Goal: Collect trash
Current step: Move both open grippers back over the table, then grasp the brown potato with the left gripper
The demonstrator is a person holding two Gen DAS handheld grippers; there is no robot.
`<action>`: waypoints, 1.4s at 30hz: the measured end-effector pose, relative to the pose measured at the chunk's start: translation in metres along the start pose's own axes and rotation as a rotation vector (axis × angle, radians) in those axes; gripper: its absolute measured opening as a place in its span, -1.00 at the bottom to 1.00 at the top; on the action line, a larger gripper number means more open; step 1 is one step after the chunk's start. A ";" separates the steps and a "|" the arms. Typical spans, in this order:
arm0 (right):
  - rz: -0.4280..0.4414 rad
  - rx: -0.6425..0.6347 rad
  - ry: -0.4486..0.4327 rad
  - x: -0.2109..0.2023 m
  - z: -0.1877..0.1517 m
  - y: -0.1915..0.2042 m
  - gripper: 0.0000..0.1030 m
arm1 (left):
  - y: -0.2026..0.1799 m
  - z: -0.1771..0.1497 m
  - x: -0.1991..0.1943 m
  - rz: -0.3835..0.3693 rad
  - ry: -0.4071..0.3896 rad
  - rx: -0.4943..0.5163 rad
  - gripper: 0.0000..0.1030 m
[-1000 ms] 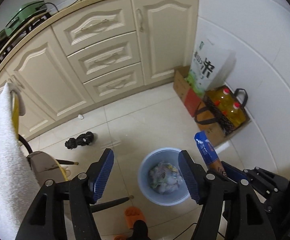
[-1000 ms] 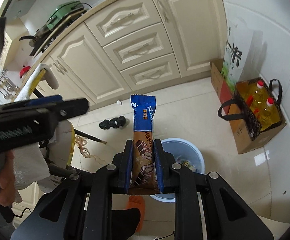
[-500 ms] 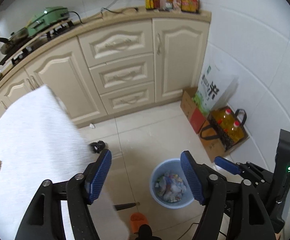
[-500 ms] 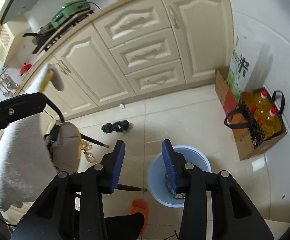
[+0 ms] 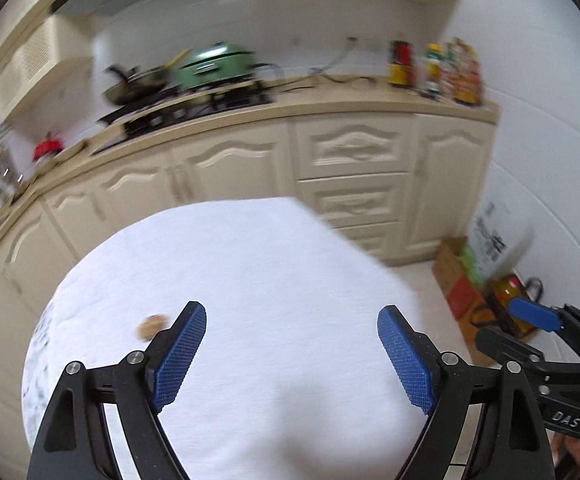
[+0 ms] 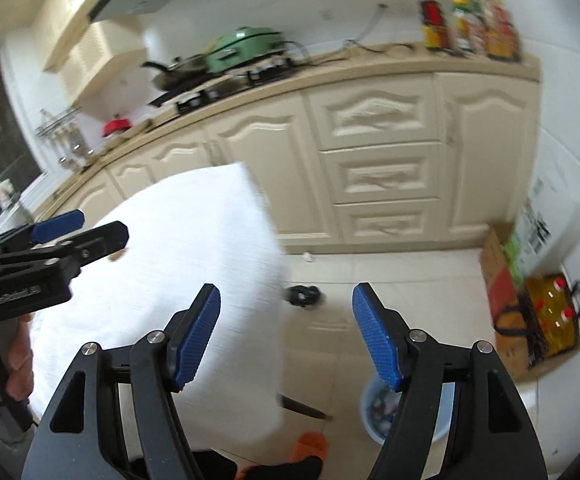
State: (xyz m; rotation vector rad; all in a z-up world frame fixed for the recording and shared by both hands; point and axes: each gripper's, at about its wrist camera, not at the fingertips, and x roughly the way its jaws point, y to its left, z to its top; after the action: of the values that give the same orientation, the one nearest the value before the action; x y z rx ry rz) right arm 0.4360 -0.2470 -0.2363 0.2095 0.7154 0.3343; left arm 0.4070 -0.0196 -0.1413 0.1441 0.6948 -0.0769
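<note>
Search phase between pickups, as judged from the present layout. Both the left tongs [image 5: 291, 354] and the right tongs [image 6: 286, 336] are held wide open and nothing is gripped between the blue ribbed pads. The white cloth-covered table surface [image 5: 250, 280] lies under the left tongs; on it, just left of the left pad, a small round brown scrap [image 5: 152, 325] is seen, apparently the next piece of trash, though blur prevents its nature from being settled. The pale blue round plastic trash bin [image 6: 373, 412] stands on the tiled floor [image 6: 389, 276] beside the table, largely masked by the right pad; mixed litter is glimpsed inside. The next move calls for one of the tongs to be lowered over the scrap and closed on it, then carried over the bin. Motion blur softens both views. A small black object [image 6: 301, 295] on the floor cannot be identified.
</note>
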 end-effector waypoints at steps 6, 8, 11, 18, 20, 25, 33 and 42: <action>0.072 -0.099 0.046 0.043 0.016 0.073 0.50 | 0.082 -0.010 0.006 0.057 0.031 -0.098 0.64; 0.092 -0.121 0.059 0.056 0.020 0.090 0.60 | 0.108 -0.013 0.015 0.064 0.067 -0.133 0.62; 0.122 -0.143 0.083 0.077 0.021 0.112 0.60 | 0.136 -0.019 0.033 0.039 0.116 -0.183 0.55; 0.132 -0.144 0.120 0.108 0.022 0.120 0.60 | 0.167 -0.031 0.065 0.015 0.209 -0.225 0.15; 0.136 -0.143 0.130 0.115 0.020 0.120 0.60 | 0.168 -0.030 0.075 0.018 0.225 -0.221 0.07; 0.137 -0.138 0.141 0.120 0.018 0.119 0.60 | 0.173 -0.025 0.092 0.036 0.238 -0.198 -0.09; 0.118 -0.092 0.122 0.099 0.009 0.092 0.60 | 0.133 -0.017 0.078 0.081 0.201 -0.122 -0.53; 0.016 0.044 0.042 0.028 -0.022 0.005 0.63 | -0.001 0.000 0.002 -0.020 0.027 0.030 -0.53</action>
State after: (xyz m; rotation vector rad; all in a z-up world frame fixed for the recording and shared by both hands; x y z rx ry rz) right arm 0.4396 -0.2305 -0.2676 0.2506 0.7635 0.3391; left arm 0.4080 -0.0211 -0.1425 0.1674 0.7224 -0.1049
